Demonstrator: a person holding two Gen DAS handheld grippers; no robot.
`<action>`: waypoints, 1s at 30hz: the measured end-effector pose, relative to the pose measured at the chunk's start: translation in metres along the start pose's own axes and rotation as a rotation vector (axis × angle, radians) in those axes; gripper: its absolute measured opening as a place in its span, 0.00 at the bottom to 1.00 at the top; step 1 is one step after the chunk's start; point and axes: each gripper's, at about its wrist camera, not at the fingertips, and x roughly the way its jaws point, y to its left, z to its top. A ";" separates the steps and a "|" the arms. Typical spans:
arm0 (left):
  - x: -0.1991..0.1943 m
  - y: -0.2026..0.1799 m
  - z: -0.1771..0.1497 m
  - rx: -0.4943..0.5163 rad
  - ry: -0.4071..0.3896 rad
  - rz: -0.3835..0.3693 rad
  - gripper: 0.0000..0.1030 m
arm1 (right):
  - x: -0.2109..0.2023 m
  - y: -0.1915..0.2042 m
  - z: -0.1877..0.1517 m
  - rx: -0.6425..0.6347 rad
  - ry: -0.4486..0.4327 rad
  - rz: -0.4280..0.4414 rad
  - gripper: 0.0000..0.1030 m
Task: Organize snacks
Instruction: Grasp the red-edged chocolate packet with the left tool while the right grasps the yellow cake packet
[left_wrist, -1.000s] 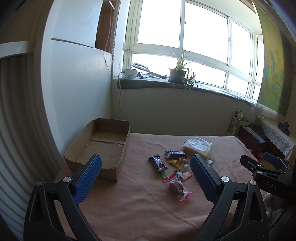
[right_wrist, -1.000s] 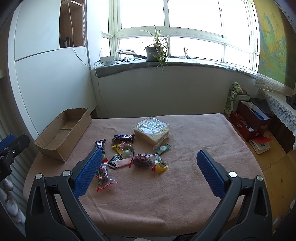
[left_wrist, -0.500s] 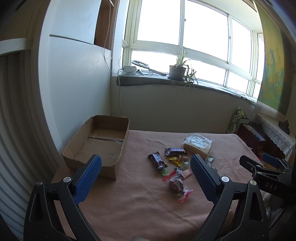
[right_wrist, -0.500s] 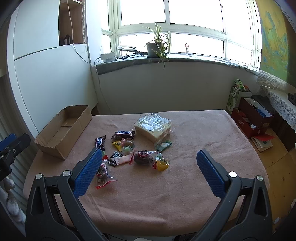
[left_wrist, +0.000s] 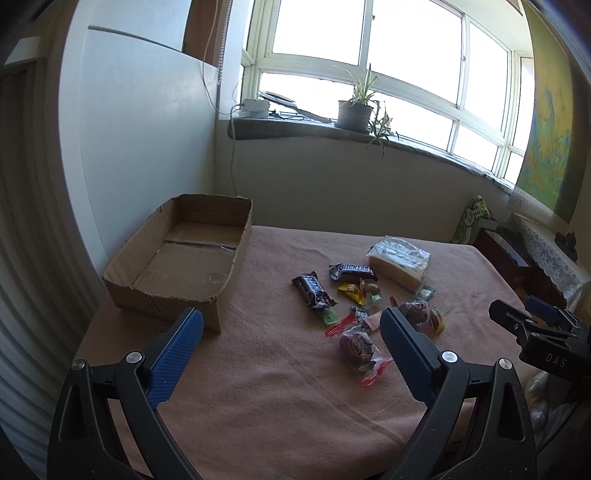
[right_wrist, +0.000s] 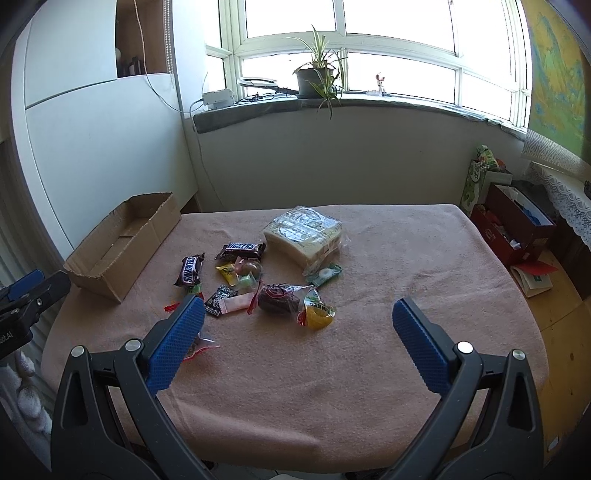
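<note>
A pile of snacks lies mid-table: two Snickers bars (left_wrist: 351, 272) (right_wrist: 189, 269), a clear bag of sliced bread (left_wrist: 400, 261) (right_wrist: 306, 236), a dark round wrapped snack (right_wrist: 277, 298), a yellow one (right_wrist: 317, 314) and several small candies. An empty cardboard box (left_wrist: 177, 258) (right_wrist: 122, 242) stands at the table's left. My left gripper (left_wrist: 291, 328) is open and empty, above the near left part of the table. My right gripper (right_wrist: 295, 317) is open and empty, above the near edge, short of the pile. Its left pad hides a red-wrapped snack.
The table (right_wrist: 406, 258) has a pink cloth. A white wall panel (left_wrist: 147, 147) stands close behind the box. A windowsill with a potted plant (right_wrist: 314, 79) runs behind. Boxes and bags (right_wrist: 517, 229) sit on the floor to the right.
Both views have crept closer to the table and tilted slightly down. The box and snacks sit larger and lower in frame. Both grippers stay open and empty.
</note>
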 end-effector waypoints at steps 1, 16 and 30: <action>0.004 0.001 -0.003 -0.004 0.017 -0.006 0.94 | 0.004 -0.002 -0.002 -0.002 0.010 0.003 1.00; 0.066 -0.028 -0.023 -0.020 0.221 -0.168 0.74 | 0.077 -0.024 -0.008 -0.008 0.147 0.085 0.82; 0.106 -0.040 -0.022 -0.019 0.312 -0.217 0.69 | 0.138 -0.043 -0.013 0.035 0.290 0.130 0.52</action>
